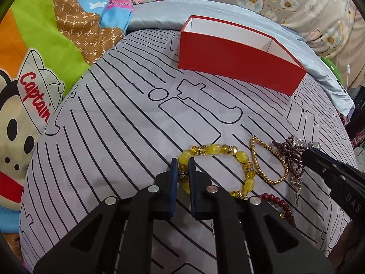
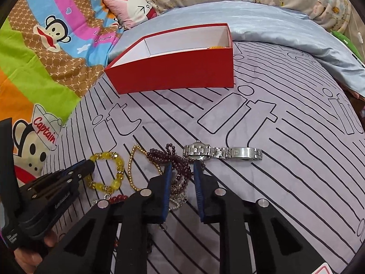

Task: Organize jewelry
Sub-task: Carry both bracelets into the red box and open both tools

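Observation:
My left gripper (image 1: 183, 163) is shut on the yellow bead bracelet (image 1: 220, 149), gripping its left side where it lies on the grey striped sheet. Seen from the right wrist, that left gripper (image 2: 90, 165) touches the same yellow bracelet (image 2: 118, 173). My right gripper (image 2: 183, 171) has its jaws closed in on a bundle of dark purple beads (image 2: 180, 169), also low on the sheet. In the left wrist view the right gripper (image 1: 306, 157) sits over the purple beads (image 1: 289, 150). The open red box (image 1: 228, 61) (image 2: 173, 75) stands farther back.
A gold bead chain (image 2: 131, 171) (image 1: 269, 159) lies between the two bracelets. A silver watch (image 2: 221, 153), dark red beads (image 1: 276, 199) and a thin silver chain (image 2: 180, 199) lie nearby. Something orange shows inside the box (image 2: 215, 46). A cartoon blanket (image 2: 45, 52) borders the left.

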Available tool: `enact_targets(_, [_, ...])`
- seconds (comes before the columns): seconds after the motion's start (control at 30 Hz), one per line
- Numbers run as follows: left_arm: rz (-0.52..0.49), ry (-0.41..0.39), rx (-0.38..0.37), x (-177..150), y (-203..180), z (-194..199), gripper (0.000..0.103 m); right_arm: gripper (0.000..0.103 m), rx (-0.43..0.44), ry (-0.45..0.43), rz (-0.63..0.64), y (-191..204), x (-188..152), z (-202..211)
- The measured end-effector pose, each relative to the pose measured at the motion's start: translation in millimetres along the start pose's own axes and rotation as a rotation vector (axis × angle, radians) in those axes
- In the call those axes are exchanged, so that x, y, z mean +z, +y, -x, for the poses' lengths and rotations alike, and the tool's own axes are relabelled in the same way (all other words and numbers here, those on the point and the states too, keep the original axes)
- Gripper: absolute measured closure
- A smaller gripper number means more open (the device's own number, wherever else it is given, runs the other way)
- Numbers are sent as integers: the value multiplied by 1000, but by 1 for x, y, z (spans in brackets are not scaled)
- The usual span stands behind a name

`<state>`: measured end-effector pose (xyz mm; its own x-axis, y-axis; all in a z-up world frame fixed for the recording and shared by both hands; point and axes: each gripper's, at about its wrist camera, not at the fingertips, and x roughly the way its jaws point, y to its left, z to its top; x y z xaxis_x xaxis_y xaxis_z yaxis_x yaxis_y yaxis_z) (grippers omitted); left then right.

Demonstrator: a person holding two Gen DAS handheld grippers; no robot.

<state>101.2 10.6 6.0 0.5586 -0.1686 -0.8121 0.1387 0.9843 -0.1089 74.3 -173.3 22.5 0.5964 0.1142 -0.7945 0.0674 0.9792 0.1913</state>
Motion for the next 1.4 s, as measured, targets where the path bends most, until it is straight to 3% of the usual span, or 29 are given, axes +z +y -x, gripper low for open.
enact_targets(0.23, [-5, -6, 0, -1, 0, 1, 95, 100, 4, 7, 3, 0, 0, -6])
enact_targets(0.43, [19, 9, -21, 1, 3, 3, 95, 100, 22, -31, -8, -1, 0, 13])
enact_targets(0.83, [-6, -33, -86, 11, -9, 40, 95, 100, 58, -94, -60, -11, -2, 59])
enact_targets(1.17, [-49, -94, -143, 39, -31, 83, 95, 100, 75, -157, -61, -13, 13, 87])
enact_targets(1.4, [-73, -160, -165, 81, -43, 100, 95, 100, 92, -202, -47, -15, 46, 95])
